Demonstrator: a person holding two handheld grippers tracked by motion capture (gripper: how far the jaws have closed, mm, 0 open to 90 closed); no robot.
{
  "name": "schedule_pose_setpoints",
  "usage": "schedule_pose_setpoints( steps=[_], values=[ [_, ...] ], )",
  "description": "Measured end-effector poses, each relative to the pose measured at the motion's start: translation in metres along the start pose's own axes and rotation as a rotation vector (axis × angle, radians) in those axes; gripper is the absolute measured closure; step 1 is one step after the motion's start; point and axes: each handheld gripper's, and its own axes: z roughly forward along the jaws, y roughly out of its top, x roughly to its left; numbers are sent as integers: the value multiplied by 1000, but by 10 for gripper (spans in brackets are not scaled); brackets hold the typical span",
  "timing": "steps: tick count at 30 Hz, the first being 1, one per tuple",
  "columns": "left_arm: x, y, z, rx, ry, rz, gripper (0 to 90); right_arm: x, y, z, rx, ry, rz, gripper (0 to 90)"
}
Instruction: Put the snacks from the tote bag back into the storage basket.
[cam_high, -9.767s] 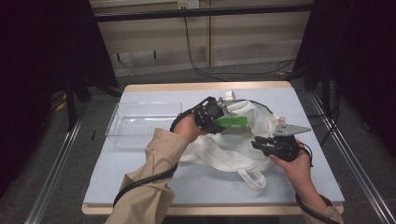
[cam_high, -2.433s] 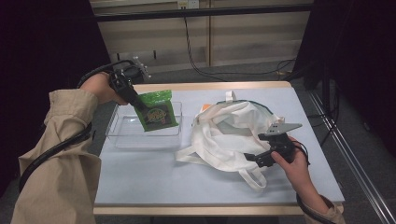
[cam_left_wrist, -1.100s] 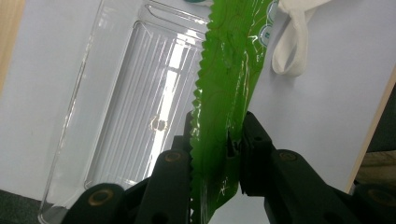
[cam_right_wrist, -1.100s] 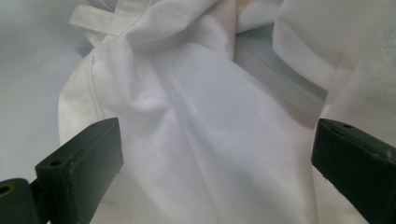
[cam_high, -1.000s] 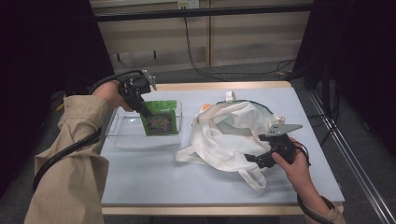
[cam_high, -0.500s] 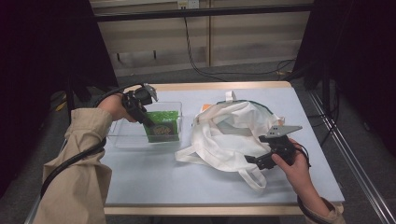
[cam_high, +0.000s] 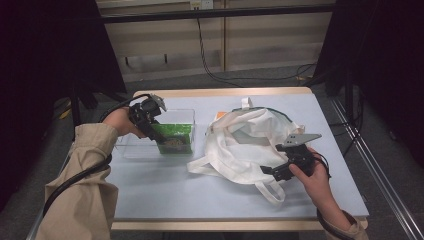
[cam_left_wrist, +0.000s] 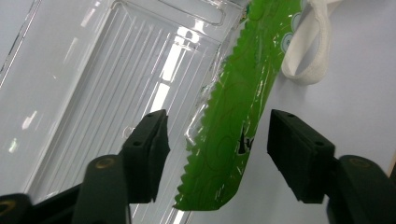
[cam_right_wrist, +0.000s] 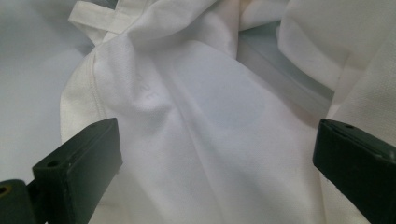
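Note:
A green snack packet (cam_high: 175, 138) stands on edge inside a clear plastic tray (cam_high: 131, 152) at the table's left. My left gripper (cam_high: 156, 134) reaches down into the tray at the packet's left edge. In the left gripper view the packet (cam_left_wrist: 229, 140) hangs between the jaws of that gripper (cam_left_wrist: 217, 158), which have just been opening; neither pad touches it. A white cloth bag (cam_high: 245, 145) lies crumpled at the table's middle right. My right gripper (cam_high: 270, 172) stands open at its near edge, and in its own view the gripper (cam_right_wrist: 215, 172) has bag cloth (cam_right_wrist: 210, 116) spread beyond its wide jaws.
The tray's ribbed floor (cam_left_wrist: 93, 93) lies left of the packet. A bag strap (cam_left_wrist: 313, 51) rests on the pale blue table (cam_high: 200, 195) beyond it, and another strap (cam_high: 270, 192) loops toward the front edge. A metal rail (cam_high: 375, 175) runs along the table's right side.
The left gripper carried the green packet from the bag across to the tray, lowered it in, and its jaws have spread off the packet. The right hand has stayed in place.

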Motion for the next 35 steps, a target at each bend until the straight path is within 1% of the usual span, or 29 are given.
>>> schedule_pose_setpoints(
  steps=[1, 2, 4, 6, 8, 9, 10, 11, 12, 13, 15, 16, 17, 18, 19, 20, 22, 23, 25, 26, 27, 28, 29, 30, 32, 33, 34, 35],
  values=[
    [-1, 0, 0, -7, 7, -18, 325, 0, 0, 0, 0, 1, 2, 8],
    [-1, -1, -1, -17, 11, -21, 311, 0, 0, 0, 0, 1, 1, 8],
    [-1, -2, -3, -14, 6, -33, 282, 0, 0, 0, 0, 1, 1, 8],
    [-1, -3, -5, -14, 19, -34, 251, 0, 1, 0, 0, 5, -1, 8],
    [-1, -6, -7, -17, 18, -46, 208, 0, 1, -1, -2, 7, 0, 8],
    [-1, -7, -7, -19, 23, -54, 201, 0, 0, -1, -1, 5, 1, 8],
    [-1, -9, -9, -25, 30, -52, 200, 0, 0, 0, -1, 5, 0, 8],
    [-2, -10, -10, -35, 31, -56, 191, 0, 0, 0, -1, 4, 0, 8],
    [-1, -12, -12, -33, 27, -58, 186, 0, 0, 0, -1, 3, 0, 8],
    [-1, -13, -15, -33, 34, -50, 178, 0, 0, 0, -2, 5, 0, 8],
    [-2, -16, -19, -52, 39, -57, 166, 0, 1, -1, -2, 5, -3, 8],
    [-4, -18, -21, -69, 45, -74, 158, 0, 1, -1, -2, 5, -2, 8],
    [-4, -18, -22, -69, 49, -73, 146, 0, 1, -1, -2, 4, -3, 8],
    [-6, -19, -24, -72, 60, -82, 137, 1, 1, 0, 0, 3, -2, 8],
    [-6, -21, -25, -74, 68, -75, 127, 1, 1, 0, 1, 2, -2, 8],
    [-6, -22, -27, -73, 65, -72, 121, 1, 1, -1, 0, 1, -5, 8],
    [-9, -25, -28, -89, 67, -99, 108, 1, 1, -1, -2, 2, -4, 8],
    [-9, -27, -28, -91, 68, -99, 105, 1, 1, -1, -3, 5, -3, 8],
    [-10, -30, -27, -95, 69, -113, 100, 1, 1, -1, -4, 4, -2, 8],
    [-10, -31, -26, -89, 69, -120, 92, 1, 1, -1, -5, 2, -3, 8],
    [-8, -32, -27, -70, 74, -83, 87, 1, 1, -1, -5, 2, -5, 7],
    [-10, -33, -26, -76, 72, -106, 82, 1, 1, -1, -3, 2, -8, 7],
    [-11, -34, -24, -97, 78, -125, 73, 2, 1, -1, -4, 2, -9, 7],
    [-10, -34, -25, -80, 78, -124, 71, 2, 1, -1, -4, 3, -6, 8],
    [-11, -36, -24, -108, 79, -146, 62, 2, 1, -2, -6, 2, -3, 9],
    [-8, -37, -27, -85, 76, -110, 61, 2, 1, -3, -4, 1, -2, 10],
    [-9, -38, -26, -102, 76, -138, 60, 1, 1, -3, -4, 3, 0, 11],
    [-10, -39, -25, -116, 82, -156, 59, 1, 1, -3, -5, 3, -1, 11]
  ],
)
